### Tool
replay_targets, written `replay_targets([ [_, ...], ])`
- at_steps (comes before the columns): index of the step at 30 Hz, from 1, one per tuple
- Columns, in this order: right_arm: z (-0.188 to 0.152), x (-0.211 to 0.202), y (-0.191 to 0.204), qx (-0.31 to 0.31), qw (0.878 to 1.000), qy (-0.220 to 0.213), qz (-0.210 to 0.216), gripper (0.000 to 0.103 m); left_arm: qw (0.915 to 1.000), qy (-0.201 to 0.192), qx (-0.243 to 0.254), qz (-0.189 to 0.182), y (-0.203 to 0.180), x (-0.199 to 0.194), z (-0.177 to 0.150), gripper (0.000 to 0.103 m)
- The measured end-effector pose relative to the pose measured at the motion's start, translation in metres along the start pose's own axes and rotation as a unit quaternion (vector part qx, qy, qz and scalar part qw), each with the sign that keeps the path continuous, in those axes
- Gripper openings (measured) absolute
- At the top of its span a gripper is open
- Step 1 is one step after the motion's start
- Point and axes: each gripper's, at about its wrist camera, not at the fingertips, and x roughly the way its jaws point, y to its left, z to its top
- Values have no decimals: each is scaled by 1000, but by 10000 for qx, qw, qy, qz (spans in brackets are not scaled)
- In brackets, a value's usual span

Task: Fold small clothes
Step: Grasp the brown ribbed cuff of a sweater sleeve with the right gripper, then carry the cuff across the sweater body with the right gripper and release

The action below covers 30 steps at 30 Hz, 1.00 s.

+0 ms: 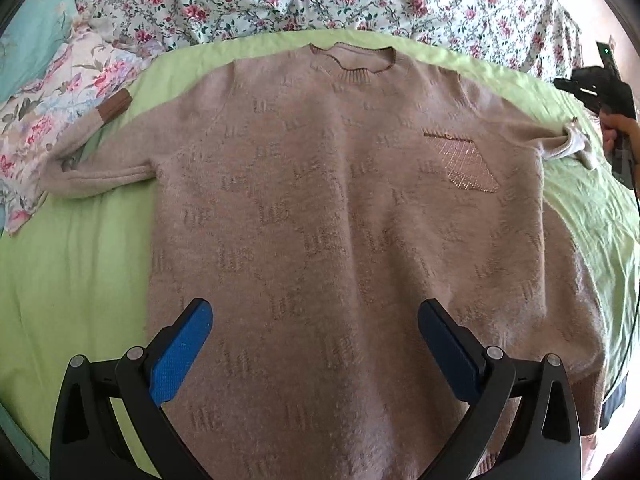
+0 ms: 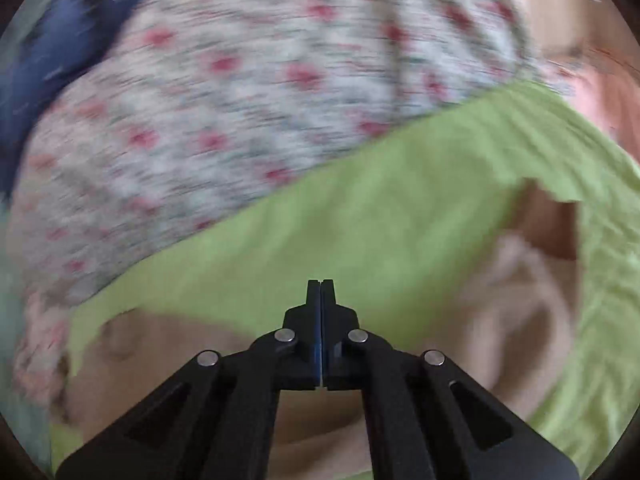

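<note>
The right wrist view is smeared by motion: the white flowered quilt (image 2: 224, 92) and green bedsheet (image 2: 360, 216) lose their detail. In the left wrist view, the fuzzy pinkish-beige knitted sweater's (image 1: 340, 208) hem runs behind the open blue-padded left gripper (image 1: 315, 322).

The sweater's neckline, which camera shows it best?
The left wrist view: the sweater lies spread flat with its ribbed neckline sharp and whole. The right wrist view is motion-blurred and shows only vague beige patches, no neckline.

Left gripper (image 1: 316, 316) wide apart, right gripper (image 2: 321, 282) closed
</note>
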Motion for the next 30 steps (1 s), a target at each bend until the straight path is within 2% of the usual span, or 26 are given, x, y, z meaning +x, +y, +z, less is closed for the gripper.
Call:
replay_targets([
  [1,-5,0,14,-56,10000,-16,-43,1,10000,-34,-26,5,2,-3,-1,103],
  [3,-6,0,15,119,9993,-65,-340,1,9999,-79,-88,7,9,-7,-3,103],
  [4,0,3,4,287,9977,-113,-596,9,9999,-77,-123,20,12,-7,-4,103],
  [5,3,5,-8,427,9956,-140,-824,21,9999,-74,-147,16,15,-8,-5,103],
  [6,8,7,-25,576,9919,-137,-1120,59,9998,-54,-175,32,18,-6,-5,103],
  [7,12,9,-44,735,9870,-162,-1421,89,9998,-13,-209,58,21,-3,-6,103],
  [8,15,10,-61,856,9818,-239,-1680,89,9997,45,-243,67,22,1,-6,103],
  [10,21,15,-90,893,9737,-337,-2069,89,9994,156,-290,62,24,9,-5,103],
  [14,26,49,-135,1233,9643,401,-2311,86,9994,256,-244,23,17,19,-2,103],
  [15,25,57,-142,1223,9618,555,-2387,82,9995,256,-205,-1,14,20,0,103],
  [17,24,60,-146,1030,9583,559,-2606,63,9996,217,-152,-48,9,19,1,103],
  [18,24,58,-146,966,9572,531,-2675,39,9997,185,-120,-77,7,18,2,103],
  [19,25,54,-148,959,9564,487,-2716,20,9998,154,-78,-110,4,18,2,103],
  [20,23,49,-153,1050,9569,468,-2668,16,9998,152,-59,-118,3,18,2,103],
  [23,17,31,-160,1302,9659,292,-2217,14,9997,130,-74,-194,2,17,2,103],
  [25,10,22,-143,1288,9811,107,-1438,13,9995,93,-130,-274,2,15,3,103],
  [28,-7,16,-93,911,9947,80,-468,13,9990,9,-179,-402,3,10,6,103],
  [30,-23,21,-47,606,9979,158,152,13,9987,-93,-209,-446,5,4,8,103],
])
